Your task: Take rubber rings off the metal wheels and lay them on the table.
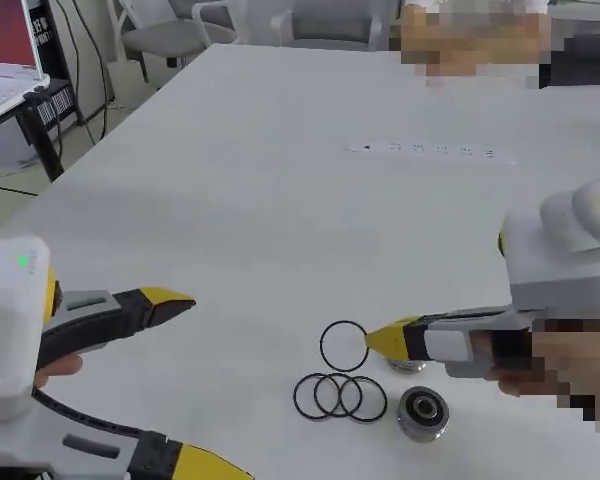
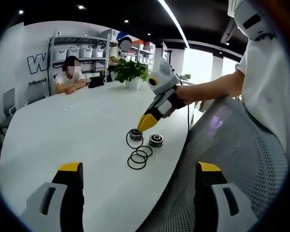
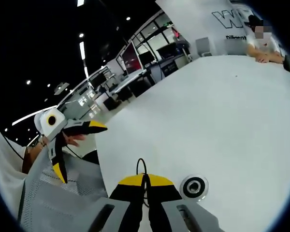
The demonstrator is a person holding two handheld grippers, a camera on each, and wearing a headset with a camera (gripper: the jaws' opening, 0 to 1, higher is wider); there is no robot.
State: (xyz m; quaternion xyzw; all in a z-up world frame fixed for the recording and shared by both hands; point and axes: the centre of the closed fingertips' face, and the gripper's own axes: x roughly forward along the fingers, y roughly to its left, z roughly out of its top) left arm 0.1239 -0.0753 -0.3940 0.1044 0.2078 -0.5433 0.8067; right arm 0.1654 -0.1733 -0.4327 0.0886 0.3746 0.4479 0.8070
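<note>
While we are pinching one rubber ring (image 1: pixel 322 345) at its right edge with the right hand-held gripper (image 1: pixel 372 340), the ring is sitting near our edge of the white tabletop (image 1: pixel 280 200). It is just left of a metal wheel (image 1: pixel 410 366) that the yellow tips are partly covering. Whether this ring is resting on the surface or hanging just above it, we cannot tell. In the right gripper view the two jaws are pressing tightly together, and a thin black loop of the ring is rising from between them. Three more rings (image 1: pixel 338 396) are lying flat on the tabletop just nearer to us, overlapping one another in a short row. A second wheel (image 1: pixel 422 412) is sitting just beside the right end of that row with its dark bore facing up. We are holding the left hand-held gripper (image 2: pixel 139 168) well apart from all of this, off to the left and above the tabletop. Its jaws are standing wide apart and gripping nothing. In the left gripper view it is pointing across the surface towards the rings, the wheels and the other gripper. At the far end of the tabletop a person (image 2: pixel 70 77) is sitting with arms resting on it, near a leafy plant (image 2: pixel 128 70) and in front of shelves (image 2: pixel 82 50) carrying pale bins. In the head view grey chairs (image 1: pixel 170 35) are standing beyond the far edge.
</note>
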